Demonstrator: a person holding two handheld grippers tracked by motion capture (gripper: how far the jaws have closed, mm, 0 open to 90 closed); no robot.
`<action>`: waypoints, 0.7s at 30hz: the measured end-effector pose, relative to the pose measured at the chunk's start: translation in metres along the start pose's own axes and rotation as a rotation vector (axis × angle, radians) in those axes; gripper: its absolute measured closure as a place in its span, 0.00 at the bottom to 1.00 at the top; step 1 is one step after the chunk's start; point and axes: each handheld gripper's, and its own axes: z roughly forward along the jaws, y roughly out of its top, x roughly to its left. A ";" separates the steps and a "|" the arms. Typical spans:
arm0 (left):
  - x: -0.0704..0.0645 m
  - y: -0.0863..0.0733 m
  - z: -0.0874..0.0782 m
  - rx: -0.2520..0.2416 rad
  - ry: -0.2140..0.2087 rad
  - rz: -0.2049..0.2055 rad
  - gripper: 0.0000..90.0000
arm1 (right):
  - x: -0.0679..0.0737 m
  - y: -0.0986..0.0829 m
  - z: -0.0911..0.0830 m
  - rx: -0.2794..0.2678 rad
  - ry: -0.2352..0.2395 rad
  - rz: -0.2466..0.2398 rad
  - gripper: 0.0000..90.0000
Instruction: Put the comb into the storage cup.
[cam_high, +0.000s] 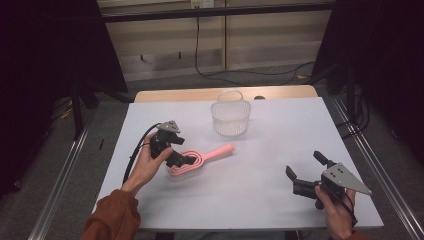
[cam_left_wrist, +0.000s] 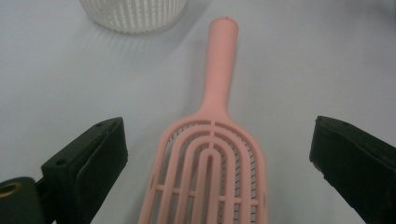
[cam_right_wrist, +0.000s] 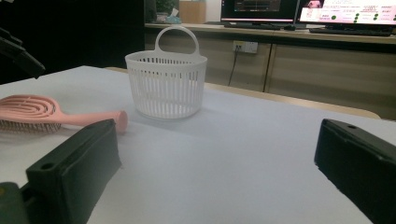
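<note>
Right now the left gripper (cam_high: 187, 160) sits low over the head of a pink hairbrush (cam_high: 200, 159), its jaws spread wide to either side of the vented head without touching it. That brush (cam_left_wrist: 212, 140) lies flat on the white counter (cam_high: 260, 165), handle pointing toward a white slatted basket (cam_high: 230, 116) that stands upright a little beyond the handle's tip, apart from it. Over at the near right of the counter, the right gripper (cam_high: 305, 167) is held by a hand (cam_high: 337, 212), jaws wide apart with nothing between them, well clear of the brush. From the right gripper view, the basket (cam_right_wrist: 166, 84) stands behind the handle end.
</note>
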 end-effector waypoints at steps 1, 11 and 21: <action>0.000 0.001 0.001 0.012 -0.002 0.009 0.05 | 0.000 0.000 0.000 0.001 0.001 0.001 0.00; -0.003 0.013 0.009 0.152 0.010 0.096 0.05 | 0.000 0.000 0.000 0.000 0.005 0.000 0.00; 0.000 0.012 0.024 0.202 0.001 0.097 0.05 | 0.000 -0.001 0.001 0.002 0.007 -0.004 0.00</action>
